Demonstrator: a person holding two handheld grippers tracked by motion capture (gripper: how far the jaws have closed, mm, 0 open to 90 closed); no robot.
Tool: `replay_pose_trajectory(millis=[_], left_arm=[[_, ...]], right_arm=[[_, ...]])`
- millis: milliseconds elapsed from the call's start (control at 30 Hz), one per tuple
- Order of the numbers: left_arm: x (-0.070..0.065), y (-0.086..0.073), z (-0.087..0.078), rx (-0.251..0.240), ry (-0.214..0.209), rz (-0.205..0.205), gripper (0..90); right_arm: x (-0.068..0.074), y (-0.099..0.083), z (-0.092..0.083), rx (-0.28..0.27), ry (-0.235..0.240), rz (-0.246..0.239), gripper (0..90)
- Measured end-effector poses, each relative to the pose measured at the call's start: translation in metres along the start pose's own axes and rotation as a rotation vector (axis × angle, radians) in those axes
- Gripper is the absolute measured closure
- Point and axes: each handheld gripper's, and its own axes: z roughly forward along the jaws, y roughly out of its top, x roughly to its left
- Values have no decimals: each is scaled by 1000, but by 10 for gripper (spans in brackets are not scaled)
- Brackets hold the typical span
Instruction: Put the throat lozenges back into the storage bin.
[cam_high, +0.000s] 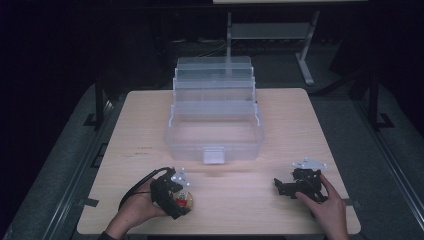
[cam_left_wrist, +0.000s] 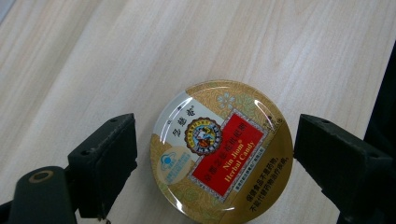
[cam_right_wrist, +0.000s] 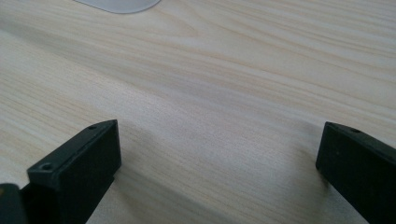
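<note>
- Left gripper view: left gripper (cam_left_wrist: 215, 158) spread wide, jaws flanking the round candy tin (cam_left_wrist: 222, 151), not touching.
- Right gripper (cam_right_wrist: 219, 163) wide apart over bare table (cam_right_wrist: 224, 70).

Candy tin (cam_left_wrist: 222, 151): bottom rim cut off by the lower edge of the left gripper view; small print on the label too fine to read. In the high view the left gripper (cam_high: 181, 199) covers most of it near the table's (cam_high: 300, 125) front-left corner. Right gripper (cam_high: 286, 187) partly under the hand (cam_high: 327, 210). Storage box (cam_right_wrist: 119, 4) clipped by the top edge in the right gripper view. Right jaw tip runs off-frame there.
</note>
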Motion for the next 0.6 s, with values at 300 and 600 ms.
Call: replay_pose_trajectory(millis=[300,600], left_arm=[[-3,0,7,22,2,10,124],[-4,-1,15,48,9,27,124]], right_arm=[[0,0,0,-1,0,-1,0],[0,0,0,0,0,1,0]])
